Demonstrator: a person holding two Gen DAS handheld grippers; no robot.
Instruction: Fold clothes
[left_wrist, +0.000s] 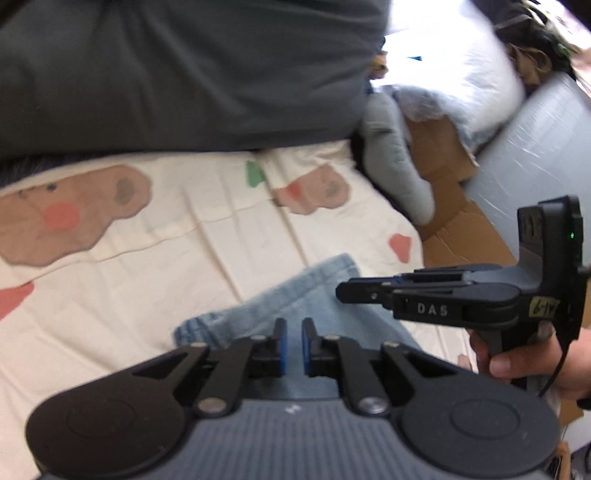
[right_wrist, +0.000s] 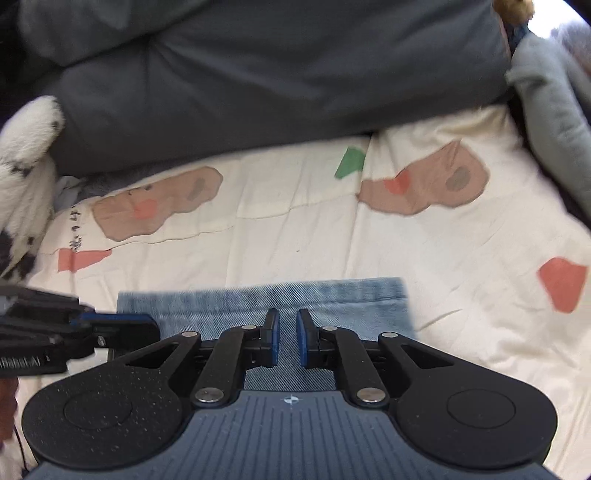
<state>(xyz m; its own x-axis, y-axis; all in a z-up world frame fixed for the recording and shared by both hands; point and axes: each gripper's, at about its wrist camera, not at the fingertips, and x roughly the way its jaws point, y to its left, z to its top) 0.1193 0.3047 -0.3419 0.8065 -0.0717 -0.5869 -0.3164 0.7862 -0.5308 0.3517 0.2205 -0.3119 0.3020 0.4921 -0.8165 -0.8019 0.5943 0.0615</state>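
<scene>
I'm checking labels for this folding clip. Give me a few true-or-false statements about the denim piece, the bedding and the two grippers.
1. The denim garment lies on a cream sheet with printed patches. True.
2. The left gripper clamps a fold of denim. False: nothing sits between its narrowly parted pads.
3. A dark grey duvet is bunched beyond the sheet. True.
4. The denim is black. False: it is light blue.
5. The right gripper holds a sock. False: its gap is empty, above the denim.
</scene>
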